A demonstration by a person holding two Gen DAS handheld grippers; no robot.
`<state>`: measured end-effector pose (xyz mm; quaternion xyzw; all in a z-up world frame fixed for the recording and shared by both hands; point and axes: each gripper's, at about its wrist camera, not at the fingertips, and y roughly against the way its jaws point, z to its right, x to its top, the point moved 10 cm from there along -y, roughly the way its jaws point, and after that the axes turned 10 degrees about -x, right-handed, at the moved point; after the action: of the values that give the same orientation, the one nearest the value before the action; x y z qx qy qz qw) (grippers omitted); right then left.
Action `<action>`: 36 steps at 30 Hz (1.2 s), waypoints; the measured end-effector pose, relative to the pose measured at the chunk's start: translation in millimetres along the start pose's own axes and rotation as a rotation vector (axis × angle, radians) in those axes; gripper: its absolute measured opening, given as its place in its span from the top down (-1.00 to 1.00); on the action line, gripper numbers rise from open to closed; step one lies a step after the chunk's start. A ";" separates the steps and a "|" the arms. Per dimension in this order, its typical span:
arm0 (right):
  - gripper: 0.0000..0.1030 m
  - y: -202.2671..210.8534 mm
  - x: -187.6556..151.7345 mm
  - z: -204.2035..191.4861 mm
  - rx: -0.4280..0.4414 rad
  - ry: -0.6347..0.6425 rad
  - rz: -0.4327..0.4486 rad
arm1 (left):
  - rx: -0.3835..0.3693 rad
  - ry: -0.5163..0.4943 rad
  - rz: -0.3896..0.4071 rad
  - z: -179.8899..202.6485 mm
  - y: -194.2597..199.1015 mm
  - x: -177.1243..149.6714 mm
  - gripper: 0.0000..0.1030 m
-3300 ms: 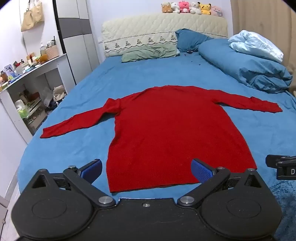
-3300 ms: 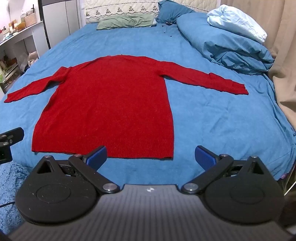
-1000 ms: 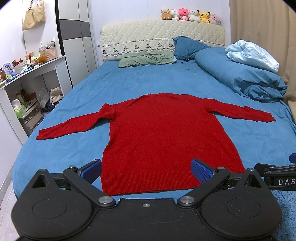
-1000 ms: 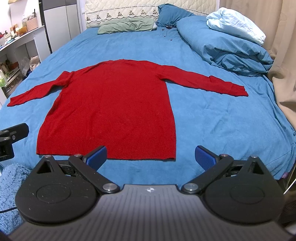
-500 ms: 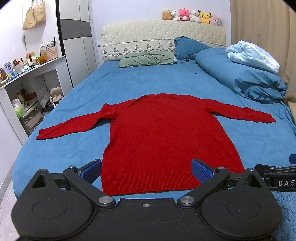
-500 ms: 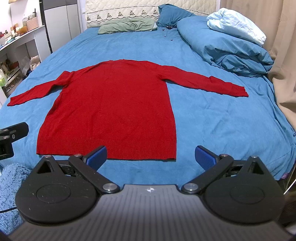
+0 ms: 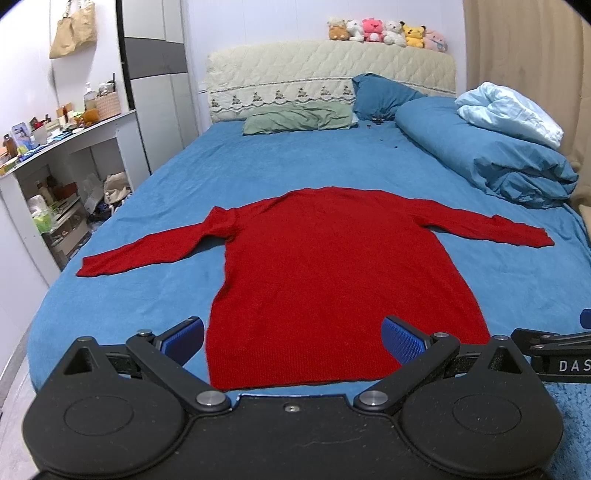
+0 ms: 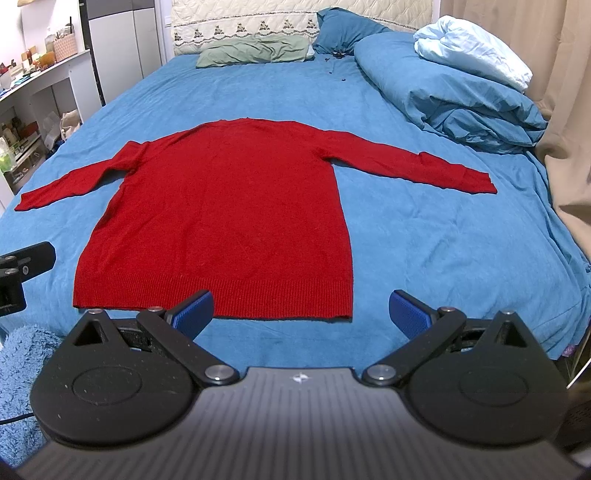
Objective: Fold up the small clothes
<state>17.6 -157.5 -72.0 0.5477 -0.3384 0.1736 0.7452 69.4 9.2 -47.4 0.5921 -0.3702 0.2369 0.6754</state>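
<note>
Jaws of left gripper (image 7: pixel 293 339) and right gripper (image 8: pixel 301 309) gape wide, empty, above red sweater (image 8: pixel 225 218) flat on bed (image 8: pixel 424 236); folded duvet (image 8: pixel 454 92) lies well apart.

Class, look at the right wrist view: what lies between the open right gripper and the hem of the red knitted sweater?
Only a bare strip of blue bedsheet separates the right gripper from the red knitted sweater.

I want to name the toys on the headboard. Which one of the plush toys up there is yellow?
The yellow plush toy is second from the right in the row on the headboard, between a white one and a pale pink one.
</note>
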 end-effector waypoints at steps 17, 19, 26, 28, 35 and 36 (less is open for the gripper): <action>-1.00 -51.1 121.2 91.6 -0.042 -0.128 0.104 | -0.041 -0.122 0.168 27.8 -66.9 150.8 -1.00; -1.00 -75.0 138.7 114.5 -0.067 -0.148 0.098 | -0.096 -0.109 0.145 39.2 -102.4 168.0 -1.00; -1.00 -180.3 153.0 183.6 -0.064 -0.309 -0.005 | -0.217 -0.090 0.058 81.0 -222.1 189.3 -1.00; -1.00 -212.4 148.2 196.4 -0.059 -0.360 -0.030 | -0.238 -0.094 0.049 93.2 -252.7 190.7 -1.00; -1.00 -316.3 128.3 226.4 -0.053 -0.491 -0.039 | -0.220 -0.182 -0.025 117.5 -347.0 172.5 -1.00; -1.00 -330.1 125.7 230.3 -0.055 -0.512 -0.034 | -0.215 -0.187 -0.035 117.1 -358.3 167.2 -1.00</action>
<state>242.3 -498.8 -176.0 0.5591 -0.5113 0.0075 0.6526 418.0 -191.6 -137.7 0.5420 -0.4444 0.1279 0.7017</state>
